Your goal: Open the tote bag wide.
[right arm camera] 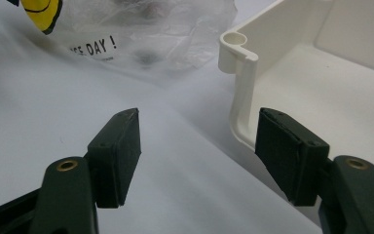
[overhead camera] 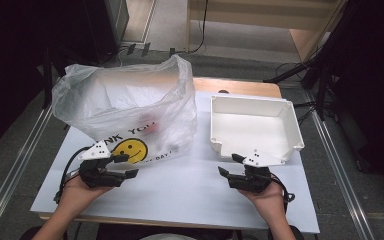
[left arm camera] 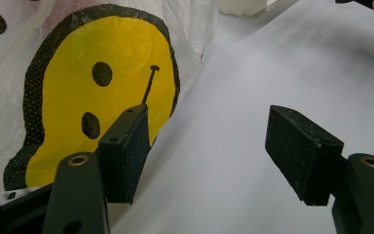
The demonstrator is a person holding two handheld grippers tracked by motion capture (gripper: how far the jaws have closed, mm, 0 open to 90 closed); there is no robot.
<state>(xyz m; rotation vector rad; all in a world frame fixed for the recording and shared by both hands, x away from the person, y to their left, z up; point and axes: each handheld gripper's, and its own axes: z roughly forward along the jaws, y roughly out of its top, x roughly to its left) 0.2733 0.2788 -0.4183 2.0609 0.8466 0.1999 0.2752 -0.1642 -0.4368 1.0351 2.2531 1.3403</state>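
Observation:
A clear plastic bag with a yellow smiley face stands open on the left half of the white table sheet; something reddish shows dimly inside it. An empty white plastic tray sits to its right. My left gripper rests low just in front of the bag, jaws open with nothing between them; the smiley print is close behind its left jaw. My right gripper is open too and holds nothing, near the tray's front left corner.
The table's wooden edge shows behind the tray. Metal floor rails run along both sides, and dark stands and cables crowd the far right. Bare white sheet lies between the two grippers.

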